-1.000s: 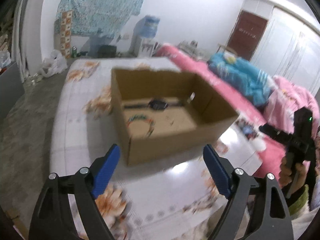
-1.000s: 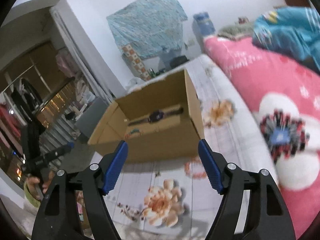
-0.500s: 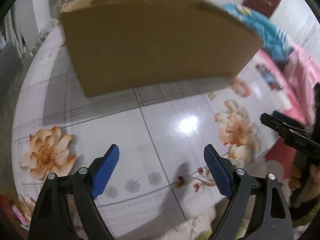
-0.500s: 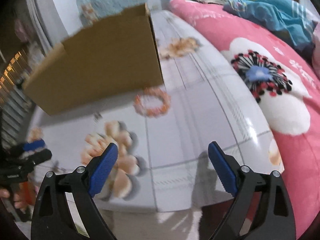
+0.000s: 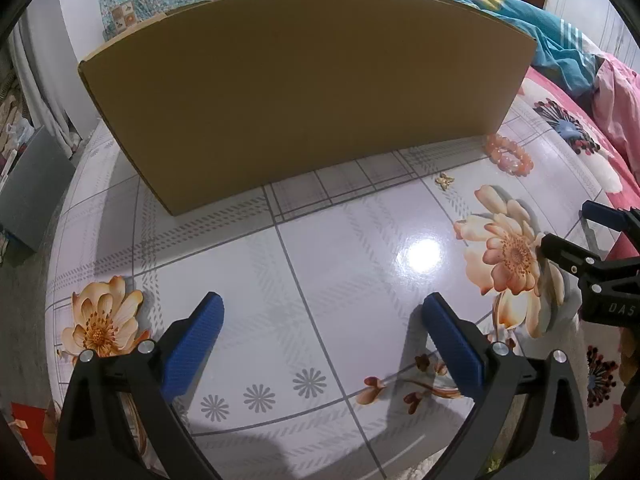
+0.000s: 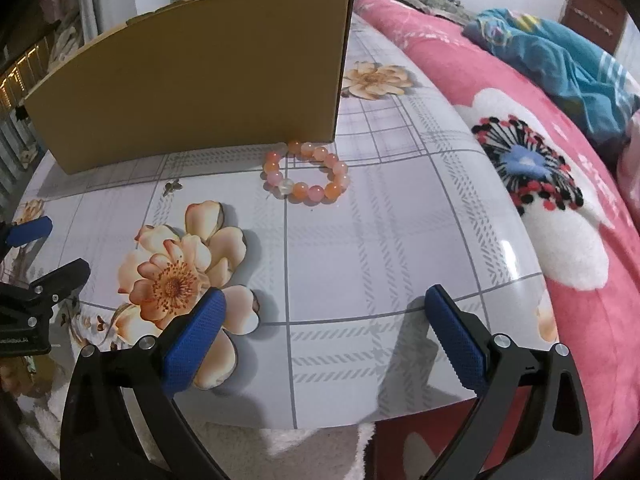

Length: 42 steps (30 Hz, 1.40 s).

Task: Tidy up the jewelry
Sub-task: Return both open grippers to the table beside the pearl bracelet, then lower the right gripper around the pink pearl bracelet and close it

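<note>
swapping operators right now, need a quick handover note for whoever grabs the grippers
Left gripper: open, empty, low over the floral-print table.
Right gripper: open, empty, facing the orange and pink beaded bracelet.
The bracelet lies on the table against the near right corner of the brown cardboard box; a small gold charm sits to its left.
Done: box contents can't be seen from here.
Left: put bracelet and charm into the box.

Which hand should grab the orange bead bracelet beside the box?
Right. The bracelet lies almost straight ahead of the open right gripper; for the left gripper, it sits far off to the side.
</note>
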Tool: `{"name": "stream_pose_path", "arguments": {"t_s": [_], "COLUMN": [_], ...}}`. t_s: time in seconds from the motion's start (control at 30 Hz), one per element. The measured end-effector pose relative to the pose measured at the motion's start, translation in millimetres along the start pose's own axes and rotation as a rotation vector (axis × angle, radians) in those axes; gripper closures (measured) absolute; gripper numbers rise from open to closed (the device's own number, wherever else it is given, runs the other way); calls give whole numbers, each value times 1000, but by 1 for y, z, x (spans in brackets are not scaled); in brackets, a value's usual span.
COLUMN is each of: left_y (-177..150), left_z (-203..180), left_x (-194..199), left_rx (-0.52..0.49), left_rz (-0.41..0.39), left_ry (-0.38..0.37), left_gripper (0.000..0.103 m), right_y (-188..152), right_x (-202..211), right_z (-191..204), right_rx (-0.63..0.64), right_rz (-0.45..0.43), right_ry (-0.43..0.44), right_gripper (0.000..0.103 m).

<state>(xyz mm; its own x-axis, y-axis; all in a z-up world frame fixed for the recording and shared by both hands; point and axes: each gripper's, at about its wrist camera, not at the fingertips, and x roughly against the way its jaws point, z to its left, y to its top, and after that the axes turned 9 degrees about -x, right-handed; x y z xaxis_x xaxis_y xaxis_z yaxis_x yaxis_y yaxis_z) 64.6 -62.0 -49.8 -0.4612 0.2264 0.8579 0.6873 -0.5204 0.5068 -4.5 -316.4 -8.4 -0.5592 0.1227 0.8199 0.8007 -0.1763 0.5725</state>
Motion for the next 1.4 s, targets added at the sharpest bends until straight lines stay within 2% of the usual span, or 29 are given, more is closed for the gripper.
{"name": "stream_pose_path", "arguments": {"t_s": [0.27, 0.37, 0.5, 0.63, 0.77, 0.87, 1.0, 1.27, 1.3, 1.4], "left_y": [-2, 1, 3, 4, 1, 0, -1, 0, 0, 1], "left_z": [0, 1, -1, -1, -1, -1, 0, 1, 1, 0], "left_x": [1, 1, -3, -2, -1, 0, 0, 0, 0, 0], "left_rx": [1, 1, -2, -4, -11, -17, -17, -16, -15, -15], "left_rz": [8, 17, 19, 19, 12, 9, 13, 17, 17, 16], "left_ry": [-1, -2, -3, -3, -6, -8, -9, -9, -8, -8], "left_gripper": [5, 5, 5, 5, 5, 5, 5, 5, 5, 5], "right_y": [-1, -1, 8, 23, 39, 50, 62, 61, 59, 55], "right_x": [4, 12, 28, 36, 34, 24, 5, -20, -22, -22], "right_z": [0, -1, -12, -7, 7, 10, 16, 27, 26, 23], "right_rx": [68, 48, -63, -72, -30, -36, -27, 13, 14, 8], "right_rz": [27, 10, -38, -90, -125, -116, -81, -8, 2, 10], "right_ry": [33, 57, 202, 257, 293, 331, 352, 293, 287, 281], "right_gripper": [8, 8, 8, 8, 22, 35, 48, 67, 73, 80]}}
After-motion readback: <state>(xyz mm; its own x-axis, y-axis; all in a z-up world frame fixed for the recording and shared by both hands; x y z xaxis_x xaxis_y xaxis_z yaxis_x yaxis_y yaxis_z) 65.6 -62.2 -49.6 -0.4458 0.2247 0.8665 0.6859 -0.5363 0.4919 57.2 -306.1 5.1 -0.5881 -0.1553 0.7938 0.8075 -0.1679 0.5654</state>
